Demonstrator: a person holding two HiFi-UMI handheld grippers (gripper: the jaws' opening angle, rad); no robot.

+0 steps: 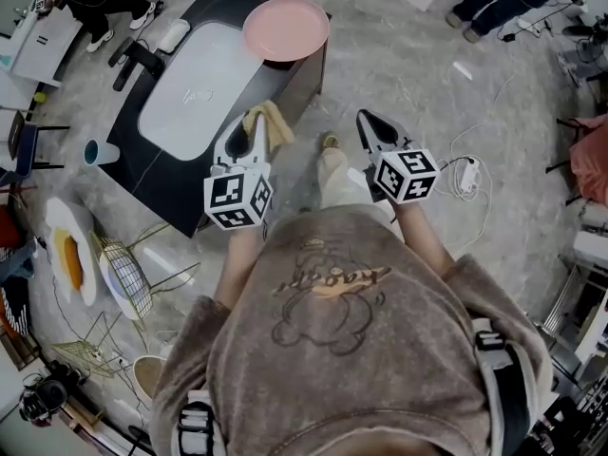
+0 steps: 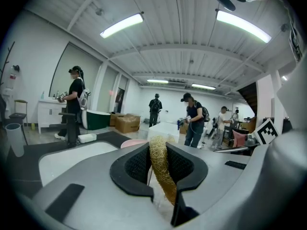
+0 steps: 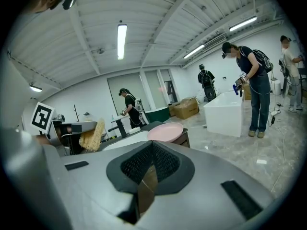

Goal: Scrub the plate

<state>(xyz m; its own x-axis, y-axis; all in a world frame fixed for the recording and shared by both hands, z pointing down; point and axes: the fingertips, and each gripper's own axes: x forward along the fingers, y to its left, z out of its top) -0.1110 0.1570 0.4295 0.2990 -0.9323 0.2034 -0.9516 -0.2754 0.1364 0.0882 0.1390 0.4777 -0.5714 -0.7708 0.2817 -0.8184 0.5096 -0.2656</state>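
Note:
A pink plate [image 1: 286, 28] rests on the far corner of a dark counter [image 1: 300, 79], beside a white sink basin [image 1: 196, 87]. The plate [image 3: 165, 131] also shows ahead in the right gripper view. My left gripper [image 1: 249, 131] hovers over the counter's near edge, shut on a yellow loofah scrubber [image 1: 273, 124]; the scrubber [image 2: 160, 169] is pinched upright between the pads. My right gripper [image 1: 370, 125] is over the floor to the right of the counter, shut with nothing between its pads [image 3: 158, 162]. Both grippers are held level, away from the plate.
A faucet [image 1: 141, 60] and a white soap dish [image 1: 173, 35] sit at the sink's far side. A cup [image 1: 98, 151], plates in a wire rack [image 1: 123, 275] and cables [image 1: 465, 174] lie on the floor. Several people stand around the room.

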